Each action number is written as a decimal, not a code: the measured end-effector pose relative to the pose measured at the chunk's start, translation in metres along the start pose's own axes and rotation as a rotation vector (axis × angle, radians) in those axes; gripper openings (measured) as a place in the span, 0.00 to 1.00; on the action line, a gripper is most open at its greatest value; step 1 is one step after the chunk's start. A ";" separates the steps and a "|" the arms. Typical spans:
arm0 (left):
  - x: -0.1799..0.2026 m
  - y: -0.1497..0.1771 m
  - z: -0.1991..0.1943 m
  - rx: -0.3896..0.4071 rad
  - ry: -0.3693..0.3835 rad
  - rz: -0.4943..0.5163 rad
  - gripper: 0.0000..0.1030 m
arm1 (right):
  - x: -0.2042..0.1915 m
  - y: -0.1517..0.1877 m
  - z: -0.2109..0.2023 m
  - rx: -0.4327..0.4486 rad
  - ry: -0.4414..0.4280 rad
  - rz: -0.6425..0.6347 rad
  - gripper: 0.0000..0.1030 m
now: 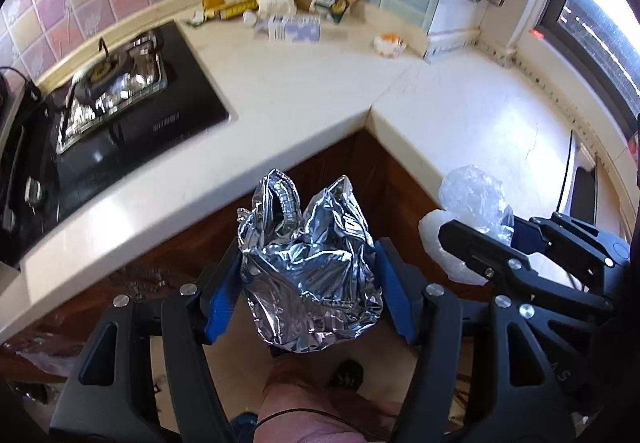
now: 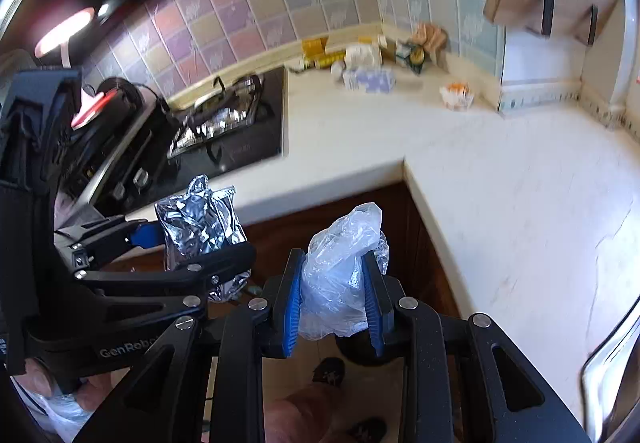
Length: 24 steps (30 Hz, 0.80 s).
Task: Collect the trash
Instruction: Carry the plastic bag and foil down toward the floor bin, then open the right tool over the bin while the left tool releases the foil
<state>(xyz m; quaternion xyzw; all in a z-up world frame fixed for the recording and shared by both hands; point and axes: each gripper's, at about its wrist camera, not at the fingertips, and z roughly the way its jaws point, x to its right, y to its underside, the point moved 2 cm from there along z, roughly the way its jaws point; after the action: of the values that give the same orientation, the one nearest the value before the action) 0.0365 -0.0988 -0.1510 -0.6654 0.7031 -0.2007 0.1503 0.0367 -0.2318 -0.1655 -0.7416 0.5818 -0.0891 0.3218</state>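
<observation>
Left gripper (image 1: pixel 308 283): its jaws are clamping a crumpled foil wad (image 1: pixel 308 275) at lower centre of the left wrist view, over the floor in front of the cabinet (image 1: pixel 352 171).
Right gripper (image 2: pixel 334 295): its jaws are pinching a clear plastic bag (image 2: pixel 340 275) at lower centre of the right wrist view.
Progress: two pieces are being carried; no bin is showing.
Remaining: boxes and wrappers (image 1: pixel 296 9) are lying at upper centre on the countertop (image 1: pixel 320 91), a small orange-white piece (image 1: pixel 389 44) to their right.
Pose: both grippers are pointing steeply downward, side by side.
</observation>
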 end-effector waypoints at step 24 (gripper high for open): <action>-0.050 0.097 0.311 -0.272 0.125 0.002 0.59 | 0.093 0.186 0.306 -0.307 0.107 0.247 0.27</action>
<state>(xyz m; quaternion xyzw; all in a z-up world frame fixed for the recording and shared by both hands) 0.1038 -0.0710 -0.4727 -0.6650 0.7326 -0.1446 0.0150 0.0708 -0.2246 -0.5340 -0.6990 0.6915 0.0015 0.1822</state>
